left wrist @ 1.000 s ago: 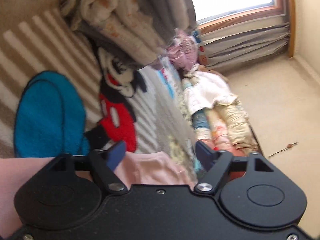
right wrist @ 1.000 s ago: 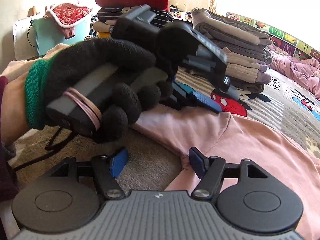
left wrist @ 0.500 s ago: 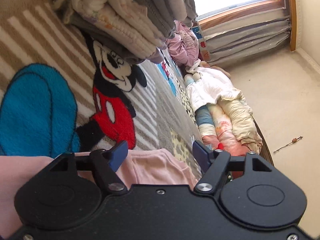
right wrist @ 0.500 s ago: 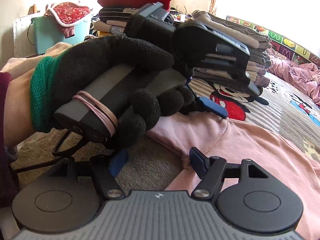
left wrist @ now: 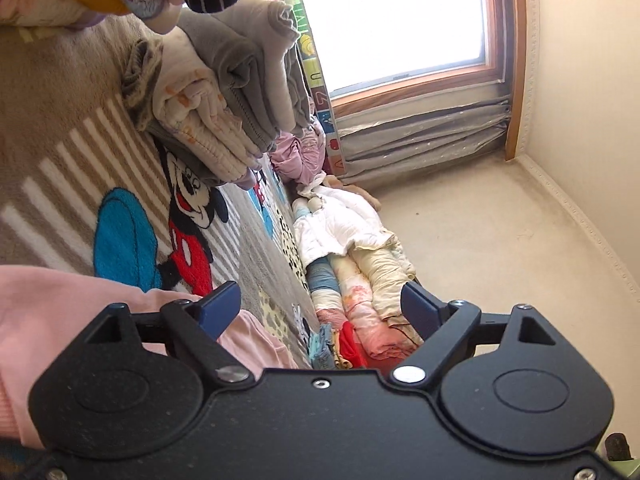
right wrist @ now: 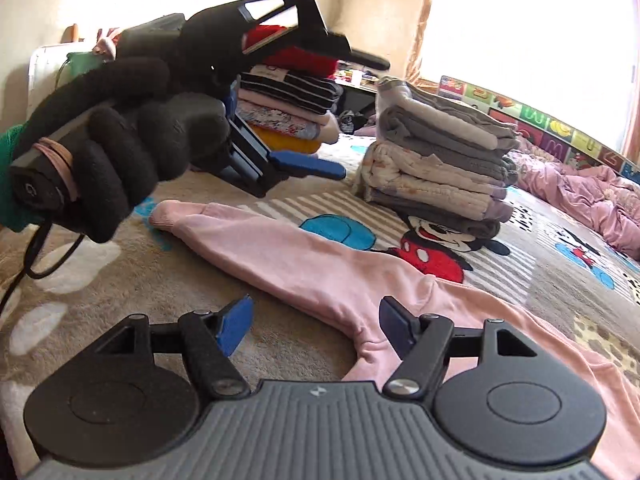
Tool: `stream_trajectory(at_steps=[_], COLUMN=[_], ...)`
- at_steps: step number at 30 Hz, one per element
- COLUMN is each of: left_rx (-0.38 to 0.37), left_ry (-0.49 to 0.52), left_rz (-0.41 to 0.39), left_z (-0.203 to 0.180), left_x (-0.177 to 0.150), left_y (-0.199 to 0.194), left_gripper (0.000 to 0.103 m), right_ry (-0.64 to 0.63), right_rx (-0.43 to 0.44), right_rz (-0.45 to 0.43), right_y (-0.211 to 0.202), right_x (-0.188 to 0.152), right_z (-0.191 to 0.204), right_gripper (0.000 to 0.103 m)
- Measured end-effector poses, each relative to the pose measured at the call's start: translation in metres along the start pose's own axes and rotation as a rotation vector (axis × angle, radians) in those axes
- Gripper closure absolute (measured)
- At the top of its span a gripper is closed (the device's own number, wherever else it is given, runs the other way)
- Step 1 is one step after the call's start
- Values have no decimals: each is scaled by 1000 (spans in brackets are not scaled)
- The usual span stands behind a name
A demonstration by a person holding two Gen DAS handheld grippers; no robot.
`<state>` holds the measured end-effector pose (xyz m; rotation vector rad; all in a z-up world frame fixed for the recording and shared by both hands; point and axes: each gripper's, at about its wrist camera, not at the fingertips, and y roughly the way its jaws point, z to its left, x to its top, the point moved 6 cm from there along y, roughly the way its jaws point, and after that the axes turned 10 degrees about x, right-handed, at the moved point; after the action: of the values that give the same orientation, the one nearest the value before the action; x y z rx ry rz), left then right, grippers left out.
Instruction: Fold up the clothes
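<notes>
A pink long-sleeved garment [right wrist: 320, 264] lies spread on the Mickey Mouse blanket [right wrist: 432, 252], one sleeve stretched toward the far left. My right gripper [right wrist: 316, 316] hovers open just above the garment's underarm fold, nothing pinched. A black-gloved hand [right wrist: 120, 152] holds the left gripper rolled on its side above the sleeve cuff, its blue fingers [right wrist: 308, 166] clear of the cloth. In the left wrist view, the left gripper [left wrist: 320, 304] has its jaws opening, with nothing between them. The pink garment [left wrist: 48, 312] lies to the lower left.
Two stacks of folded clothes stand on the blanket: a grey and cream one [right wrist: 436, 172] and a taller one topped in red [right wrist: 288, 108]. Crumpled purple bedding [right wrist: 580, 196] lies at the far right. Rolled quilts [left wrist: 352, 248] line the bed's edge below the window [left wrist: 400, 20].
The left gripper has drawn back and up from the pink garment, uncovering the whole sleeve; its jaws narrowed, then widened. The right gripper has stayed almost still.
</notes>
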<state>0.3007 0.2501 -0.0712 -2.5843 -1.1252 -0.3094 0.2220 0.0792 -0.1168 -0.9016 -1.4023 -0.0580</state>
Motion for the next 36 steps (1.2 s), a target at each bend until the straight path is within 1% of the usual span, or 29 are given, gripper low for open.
stream_trajectory(at_steps=[4,7,9,10,11,12,13,14,15,18,20,22,23,25,26,27,28,29,30,32,34,35,36], left_rx=[56,106,203,252,302,351,400,390,363,242,234,257,336,497,497,477,456,435,413,329,255,251,309], left_ry=[-47,-74,-75,-77,-79,-81,-83,-50,-21,-17,-27,-50,-36,38,24,2,-19,-25,-28,-50,-99,-112,-95], left_rz=[-23,-49,-101,-132,-163,-194,-224,-235,-224,-124,-62,-15,-12,-63,-96,-124,-151,-166,-178,-161,-88,-48,-36], left_z=[20,37,47,52,57,61,66,58,48,30,31,43,55,65,68,67,65,60,54,44,44,47,53], left_x=[-12,-14,-9,-6,-2,2,6,8,9,4,0,-3,-2,5,9,12,14,15,14,8,-6,-14,-20], left_y=[-36,-58,-65,-70,-74,-79,-84,-84,-79,-42,-13,11,18,13,4,-5,-13,-20,-26,-30,-26,-24,-25], left_gripper=[16,15,15,25,37,35,24,20,19,16,15,14,22,56,53,50,35,27,24,22,20,18,18], right_ry=[-51,-73,-47,-30,-7,20,15,-9,-33,-105,-106,-61,-46,-42,-41,-38,-34,-31,-27,-19,-22,-25,-26], right_rx=[29,64,102,123,138,149,135,106,97,105,103,111,114,116,117,116,114,112,111,112,108,105,103], right_rz=[38,69,120,146,158,160,160,157,151,126,145,142,139,136,135,134,132,130,128,125,124,123,122], right_y=[16,30,43,50,52,51,49,46,43,39,44,45,45,44,44,45,45,46,46,46,46,46,46], right_x=[7,12,6,3,3,4,6,7,8,9,6,5,4,2,2,1,0,0,-1,-1,-1,-2,-2], right_z=[8,12,14,15,14,11,10,12,15,31,34,29,27,27,26,26,25,25,24,23,23,24,24], right_gripper=[33,31,30,29,28,27,28,28,28,28,28,27,27,27,27,26,25,24,23,22,22,22,21])
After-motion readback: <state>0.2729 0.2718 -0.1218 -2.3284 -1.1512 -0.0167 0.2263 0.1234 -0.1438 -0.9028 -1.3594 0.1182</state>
